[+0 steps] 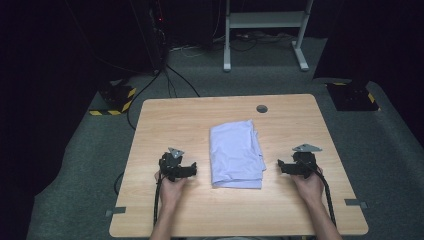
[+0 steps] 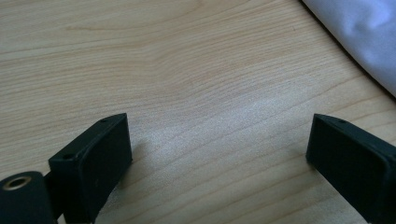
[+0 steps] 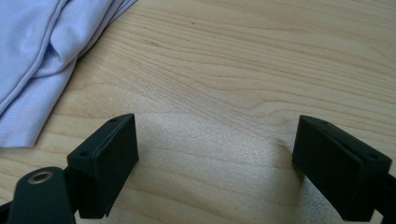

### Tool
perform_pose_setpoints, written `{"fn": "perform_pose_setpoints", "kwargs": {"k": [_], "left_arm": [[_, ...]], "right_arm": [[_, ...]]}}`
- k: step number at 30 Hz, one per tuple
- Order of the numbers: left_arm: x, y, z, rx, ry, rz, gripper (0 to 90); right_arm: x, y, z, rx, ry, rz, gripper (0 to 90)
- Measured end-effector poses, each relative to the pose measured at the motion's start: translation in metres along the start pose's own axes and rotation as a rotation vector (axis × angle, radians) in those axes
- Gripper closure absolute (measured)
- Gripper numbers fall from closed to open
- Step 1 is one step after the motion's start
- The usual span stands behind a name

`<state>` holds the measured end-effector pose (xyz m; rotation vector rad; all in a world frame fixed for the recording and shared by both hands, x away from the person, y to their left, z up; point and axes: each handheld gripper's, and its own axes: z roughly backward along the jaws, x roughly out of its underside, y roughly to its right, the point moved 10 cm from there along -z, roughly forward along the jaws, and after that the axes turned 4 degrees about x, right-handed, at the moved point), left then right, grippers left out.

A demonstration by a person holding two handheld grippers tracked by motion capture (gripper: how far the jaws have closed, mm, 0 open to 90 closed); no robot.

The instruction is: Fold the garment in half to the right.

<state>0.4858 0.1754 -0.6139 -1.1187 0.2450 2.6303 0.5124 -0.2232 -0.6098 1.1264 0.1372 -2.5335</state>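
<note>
So the folded cloth [image 1: 236, 154] sits pretty much dead centre on the wooden table [image 1: 165, 112], a pale lilac-white bundle, longer front to back than it is wide. It looks folded over a few times already, with layered edges stacked along its right side and at the near right corner [image 3: 28, 126].

The left gripper [image 1: 189, 170] rests low on the table just to the left of the cloth, and the right gripper [image 1: 283, 166] is just to the right of it. Both point inward at the fabric, near it but not touching. In the left gripper view the jaws stand wide apart with nothing but bare wood grain between them, and the cloth's edge [image 2: 359, 37] peeks in at the upper right corner. Same deal in the right gripper view: jaws spread wide, empty, cloth off to the upper left.

Going by that, this reads as either the pause before another fold or the point where the folding is finished and the hands are parked, hard to say which. If another fold is coming, the next move probably calls for sliding each gripper in toward the near corners, getting one jaw under the whole stack of layers rather than just the top sheet, and pinching at the same time on both sides so the bundle doesn't skew or fan open when lifted.
</note>
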Motion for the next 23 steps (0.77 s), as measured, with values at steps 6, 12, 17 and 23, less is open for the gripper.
{"fn": "perform_pose_setpoints", "kwargs": {"k": [6,12,17,23], "left_arm": [[0.0002,-0.0001,0.0000,-0.003,-0.001,0.005,6.3],[0.0002,0.0000,-0.0001,-0.001,-0.001,0.004,6.2],[0.0003,0.0001,-0.0002,-0.004,-0.003,0.005,5.9],[0.0002,0.0007,-0.0007,-0.002,-0.005,0.006,5.2]], "right_arm": [[0.0000,0.0001,-0.0001,0.002,-0.001,-0.001,13.5],[0.0000,0.0001,-0.0001,0.002,-0.001,-0.001,13.4],[0.0001,0.0000,-0.0002,0.002,-0.001,-0.001,13.3],[0.0001,0.0000,-0.0002,0.001,-0.002,-0.002,13.2]]}}
